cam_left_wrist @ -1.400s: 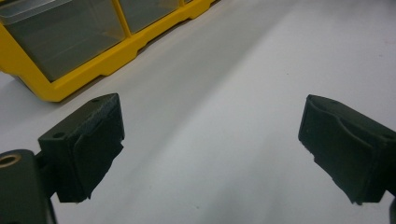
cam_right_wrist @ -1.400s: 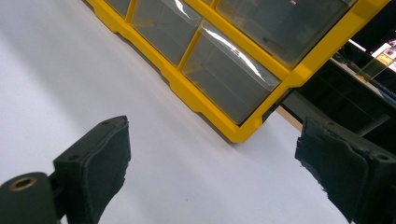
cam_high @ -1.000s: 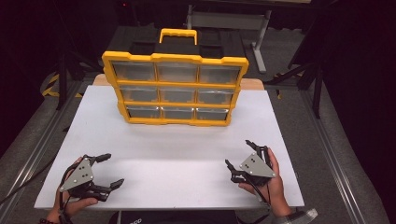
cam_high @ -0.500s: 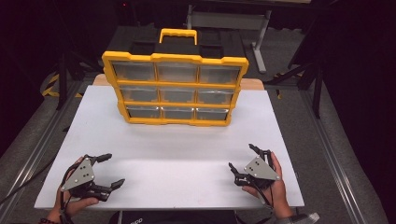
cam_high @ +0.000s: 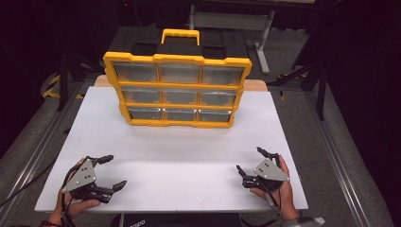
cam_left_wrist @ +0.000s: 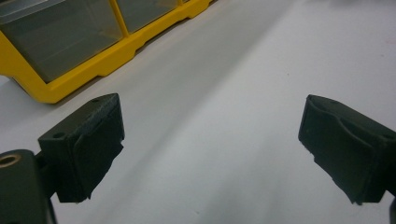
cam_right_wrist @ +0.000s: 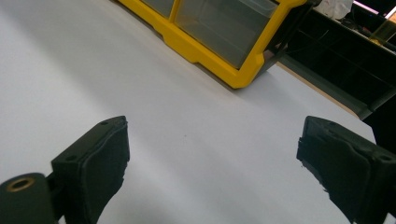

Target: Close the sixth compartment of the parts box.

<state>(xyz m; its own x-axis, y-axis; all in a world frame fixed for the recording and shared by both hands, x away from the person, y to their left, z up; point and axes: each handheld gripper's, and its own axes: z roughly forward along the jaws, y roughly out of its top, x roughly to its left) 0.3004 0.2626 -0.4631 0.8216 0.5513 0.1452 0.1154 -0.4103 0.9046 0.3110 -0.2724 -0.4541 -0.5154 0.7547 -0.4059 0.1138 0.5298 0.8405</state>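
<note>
1. Left gripper (cam_high: 109, 171) near-left on the white table (cam_high: 189, 156), jaws apart, empty.
2. Yellow drawer organizer (cam_high: 177, 90) stands far-centre, well apart; a one-sided drawer pull could slide or tip it.
3. Right gripper (cam_high: 251, 161) near-right, jaws apart, empty; smooth drawer fronts risk slipping.

Your high view looks forward and down from above your side of the table (cam_high: 179, 156), taking in the whole white top with the yellow drawer cabinet (cam_high: 177, 90) at its far end. Your left hand-held gripper (cam_left_wrist: 210, 140) carries a camera set low and close to the table, facing the cabinet's lower left corner. The camera on your right hand-held gripper (cam_right_wrist: 212, 161) sits equally low, facing the cabinet's lower right corner. All three views share the cabinet's bottom drawers and the white surface.
</note>
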